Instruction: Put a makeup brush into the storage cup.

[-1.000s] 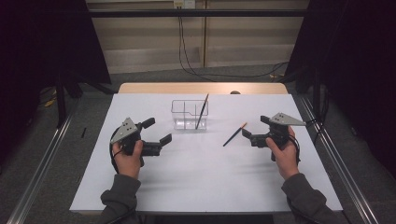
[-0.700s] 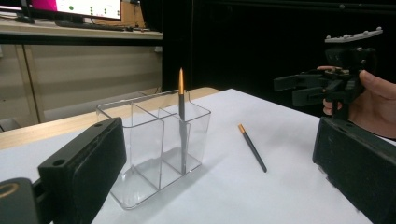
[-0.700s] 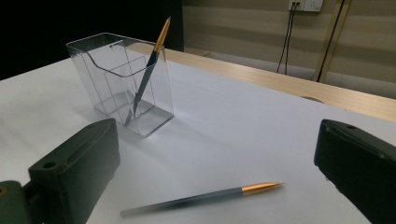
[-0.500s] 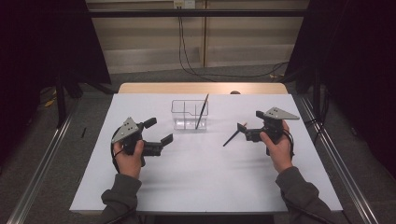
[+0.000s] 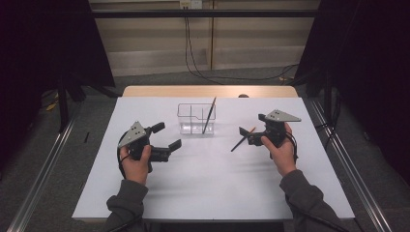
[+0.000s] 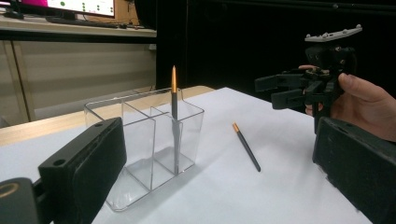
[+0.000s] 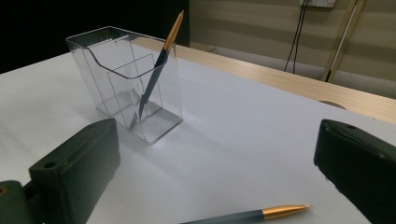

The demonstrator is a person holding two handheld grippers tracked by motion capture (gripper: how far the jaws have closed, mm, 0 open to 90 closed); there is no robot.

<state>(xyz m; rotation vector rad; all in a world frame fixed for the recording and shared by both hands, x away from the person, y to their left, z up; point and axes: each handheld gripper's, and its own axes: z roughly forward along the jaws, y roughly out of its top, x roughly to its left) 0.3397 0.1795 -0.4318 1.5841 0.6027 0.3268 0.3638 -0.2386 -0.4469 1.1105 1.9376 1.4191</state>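
Loose pen [image 6: 246,147] flat on table, right tool [image 6: 286,91] (jaws apart) above.

Both sleeves [image 5: 126,200] are dark grey-green. Each hand-held gripper [image 5: 162,140] is black with blocky jaws. A grey three-cornered plate [image 5: 282,115] tops each, and a black cable trails off.

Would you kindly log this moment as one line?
right tool: open, above loose pen | left tool: open, idle | second pen: leaning in clear holder

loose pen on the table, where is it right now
The loose pen lies flat on the white table, right of the clear holder, just ahead of the open right gripper.
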